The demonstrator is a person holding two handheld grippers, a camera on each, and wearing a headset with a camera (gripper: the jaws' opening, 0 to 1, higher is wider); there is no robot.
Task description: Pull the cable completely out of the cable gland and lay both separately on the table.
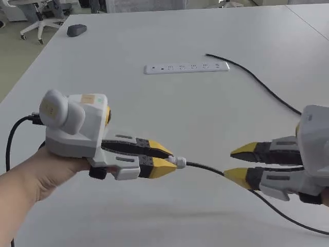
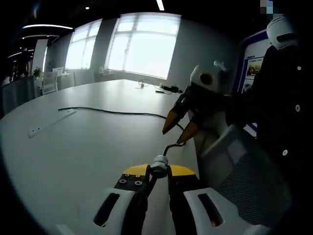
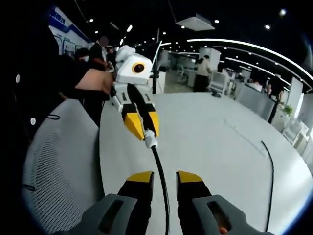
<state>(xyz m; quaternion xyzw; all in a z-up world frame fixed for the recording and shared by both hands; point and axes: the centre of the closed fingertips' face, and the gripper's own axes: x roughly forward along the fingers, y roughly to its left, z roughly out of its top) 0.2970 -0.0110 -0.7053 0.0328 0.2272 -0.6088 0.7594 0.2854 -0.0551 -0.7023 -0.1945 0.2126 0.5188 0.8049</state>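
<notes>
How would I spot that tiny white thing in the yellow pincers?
Over the big white table, find the left gripper. The cable gland is the small white knob pinched at its yellow tips; unlike the flat power strip farther off, it has a black cable running out of it.

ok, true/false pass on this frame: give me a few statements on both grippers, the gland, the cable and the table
1. The left gripper is shut on the cable gland. True.
2. The right gripper is clamped on the cable. False: its jaws stand apart, with the cable running between them.
3. The cable is fully out of the cable gland. False: it runs into the gland's end.
4. A power strip lies on the table beyond both grippers. True.
</notes>
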